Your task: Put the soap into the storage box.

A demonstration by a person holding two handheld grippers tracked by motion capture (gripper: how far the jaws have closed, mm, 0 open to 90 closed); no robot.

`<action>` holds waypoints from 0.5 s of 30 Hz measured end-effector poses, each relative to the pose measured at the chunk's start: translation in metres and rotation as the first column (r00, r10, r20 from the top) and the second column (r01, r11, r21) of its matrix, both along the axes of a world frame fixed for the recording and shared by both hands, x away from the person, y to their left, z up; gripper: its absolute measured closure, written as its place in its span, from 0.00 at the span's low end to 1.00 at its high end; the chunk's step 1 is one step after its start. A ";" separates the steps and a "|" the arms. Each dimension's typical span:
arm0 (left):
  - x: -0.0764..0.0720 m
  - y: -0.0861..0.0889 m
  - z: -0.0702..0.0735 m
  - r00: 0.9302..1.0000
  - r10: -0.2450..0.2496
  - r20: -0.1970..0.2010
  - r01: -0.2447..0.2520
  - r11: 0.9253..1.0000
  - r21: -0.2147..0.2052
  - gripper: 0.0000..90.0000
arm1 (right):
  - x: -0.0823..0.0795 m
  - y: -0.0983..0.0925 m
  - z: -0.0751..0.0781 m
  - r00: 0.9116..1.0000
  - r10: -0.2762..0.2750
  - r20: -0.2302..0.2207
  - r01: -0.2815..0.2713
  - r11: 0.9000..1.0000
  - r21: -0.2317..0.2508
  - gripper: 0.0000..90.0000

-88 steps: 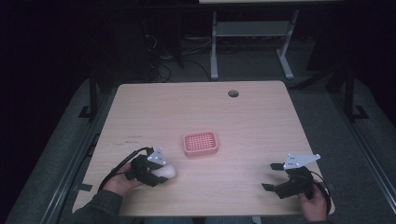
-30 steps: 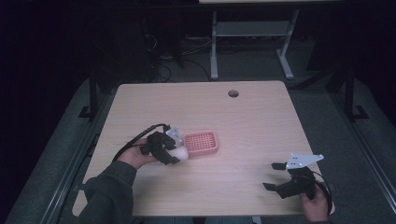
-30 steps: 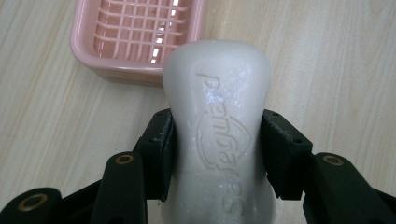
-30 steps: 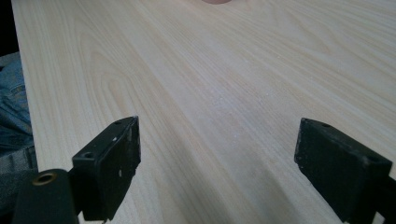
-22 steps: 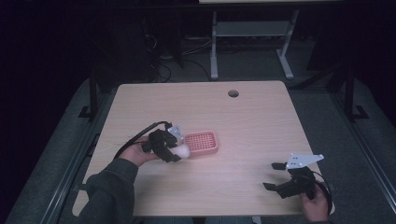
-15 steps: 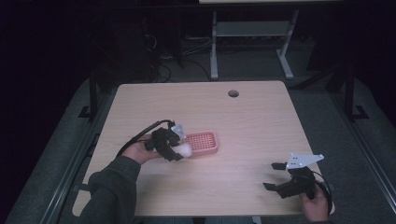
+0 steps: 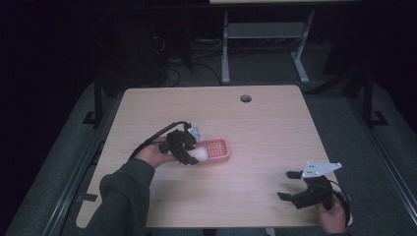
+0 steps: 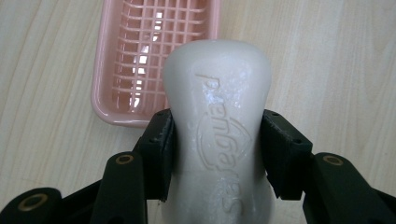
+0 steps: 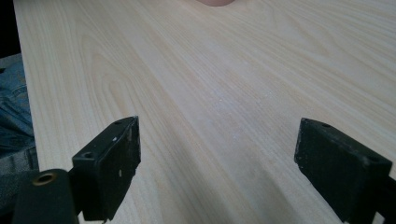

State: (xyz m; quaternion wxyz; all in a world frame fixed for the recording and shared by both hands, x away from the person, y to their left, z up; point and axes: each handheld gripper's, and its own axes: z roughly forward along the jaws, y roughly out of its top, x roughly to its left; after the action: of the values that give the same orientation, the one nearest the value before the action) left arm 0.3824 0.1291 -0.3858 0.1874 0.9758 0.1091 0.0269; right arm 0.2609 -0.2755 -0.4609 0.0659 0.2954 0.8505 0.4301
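Soap bar (image 8: 217, 121) | clamped between left gripper (image 7: 189, 153) jaws | over pink tray (image 8: 112, 88) rim

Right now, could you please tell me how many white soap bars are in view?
1: the white soap bar sits clamped in the left gripper, beside the pink plastic dish.

A white bar of soap (image 8: 217, 121) with raised lettering, waisted in the middle, is clamped between the left gripper (image 8: 217, 154) jaws, its far end hanging over the near rim of a pink grid-bottomed soap dish (image 8: 154, 60)
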 end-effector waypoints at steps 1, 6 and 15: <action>0.001 -0.001 0.000 1.000 -0.001 -0.001 0.001 1.000 0.000 0.55 | 0.000 0.000 0.000 1.000 0.000 0.000 0.000 1.000 0.000 0.16; 0.006 -0.005 0.002 1.000 0.001 0.005 -0.001 1.000 0.007 0.55 | 0.000 0.000 0.000 1.000 -0.004 -0.002 0.004 1.000 0.002 0.16; 0.015 -0.014 0.001 1.000 -0.006 -0.002 0.006 1.000 0.010 0.55 | -0.001 -0.002 0.000 1.000 -0.006 0.001 0.006 1.000 0.008 0.16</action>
State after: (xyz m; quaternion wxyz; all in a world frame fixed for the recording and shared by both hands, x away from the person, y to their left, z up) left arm 0.3971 0.1152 -0.3848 0.1823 0.9771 0.1064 0.0260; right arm 0.2604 -0.2774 -0.4609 0.0665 0.2979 0.8479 0.4335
